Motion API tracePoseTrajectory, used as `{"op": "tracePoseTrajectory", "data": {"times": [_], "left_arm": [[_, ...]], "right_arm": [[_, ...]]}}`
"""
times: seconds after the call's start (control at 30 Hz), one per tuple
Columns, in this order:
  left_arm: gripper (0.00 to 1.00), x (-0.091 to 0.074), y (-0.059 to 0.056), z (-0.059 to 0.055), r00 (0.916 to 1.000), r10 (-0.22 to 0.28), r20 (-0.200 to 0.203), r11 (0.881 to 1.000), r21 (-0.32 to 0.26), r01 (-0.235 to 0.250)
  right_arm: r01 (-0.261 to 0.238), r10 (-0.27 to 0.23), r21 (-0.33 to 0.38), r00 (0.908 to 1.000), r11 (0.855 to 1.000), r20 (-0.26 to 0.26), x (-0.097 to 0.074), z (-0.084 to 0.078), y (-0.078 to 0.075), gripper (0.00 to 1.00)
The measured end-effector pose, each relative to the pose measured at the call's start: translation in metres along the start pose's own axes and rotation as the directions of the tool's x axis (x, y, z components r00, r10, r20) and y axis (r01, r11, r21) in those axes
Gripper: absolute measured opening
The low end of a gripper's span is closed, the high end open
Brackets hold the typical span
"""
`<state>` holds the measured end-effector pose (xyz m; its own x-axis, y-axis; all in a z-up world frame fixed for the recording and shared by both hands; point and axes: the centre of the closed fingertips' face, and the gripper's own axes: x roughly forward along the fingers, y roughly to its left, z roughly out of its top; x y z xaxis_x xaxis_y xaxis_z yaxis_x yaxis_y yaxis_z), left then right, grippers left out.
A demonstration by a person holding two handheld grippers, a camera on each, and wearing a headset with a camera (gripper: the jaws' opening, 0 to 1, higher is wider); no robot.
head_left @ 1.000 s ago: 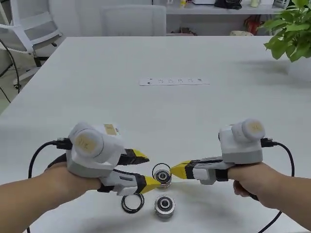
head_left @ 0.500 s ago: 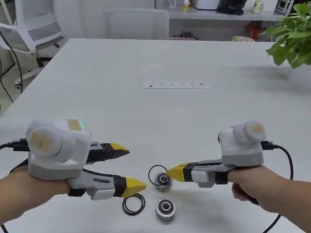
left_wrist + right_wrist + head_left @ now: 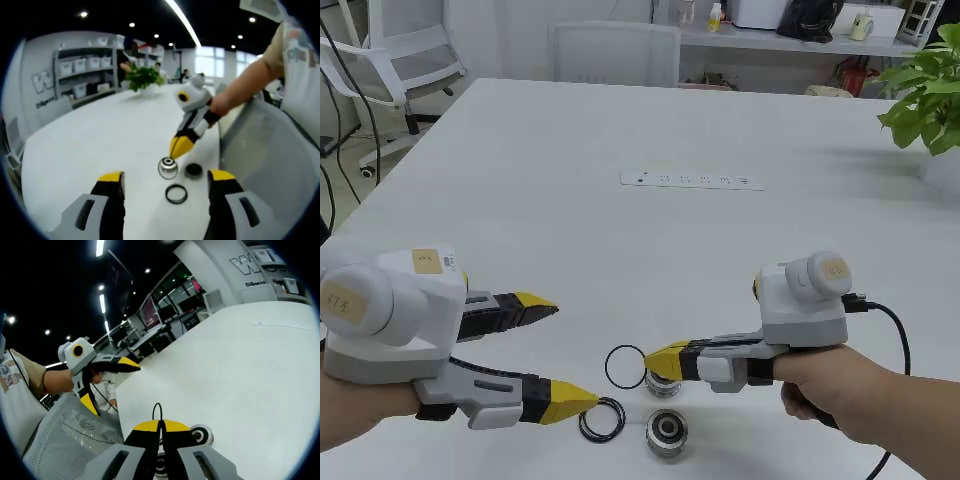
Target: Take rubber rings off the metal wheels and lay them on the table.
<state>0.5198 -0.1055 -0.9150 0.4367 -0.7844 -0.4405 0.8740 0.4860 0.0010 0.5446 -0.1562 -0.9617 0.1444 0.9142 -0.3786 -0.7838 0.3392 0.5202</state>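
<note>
1. Right gripper (image 3: 658, 361) is clenched on a thin rubber ring (image 3: 625, 367), which stands out as a loop to the left of its yellow tips. In the right gripper view the jaws meet, and the ring's thin black arc (image 3: 157, 412) rises from between them.
2. Just beneath those tips sits the first metal wheel (image 3: 663, 384), partly hidden by them. The second metal wheel (image 3: 666, 432) stands near it, closer to the person.
3. The loose rings (image 3: 602, 418), which look like two overlapping, lie flat on the table just left of the second wheel and apart from it.
4. The left gripper (image 3: 556, 352) is released, its jaws spread wide around nothing. It is left of the wheels, with its lower tip near the loose rings.
5. On the white table (image 3: 620, 240) a power strip (image 3: 692, 181) lies well beyond the wheels. A green plant (image 3: 930, 90) stands at the far right, and a chair (image 3: 615, 50) is at the far edge.
</note>
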Motion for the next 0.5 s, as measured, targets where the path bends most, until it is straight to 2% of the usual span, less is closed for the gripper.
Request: {"op": "tracePoseTrajectory", "data": {"times": [0.23,0.5], "left_arm": [[0.73,-0.009,-0.003,-0.007,1.0000,0.003,-0.006,1.000,0.006,-0.003],[0.74,-0.017,-0.003,-0.014,0.9998,0.015,-0.009,1.000,-0.009,-0.015]], "right_arm": [[-0.023,0.023,-0.003,0.9993,1.000,-0.029,0.013,-0.005,0.010,0.00],[-0.047,0.047,0.004,0.9962,0.999,-0.074,0.025,-0.016,0.018,0.00]]}}
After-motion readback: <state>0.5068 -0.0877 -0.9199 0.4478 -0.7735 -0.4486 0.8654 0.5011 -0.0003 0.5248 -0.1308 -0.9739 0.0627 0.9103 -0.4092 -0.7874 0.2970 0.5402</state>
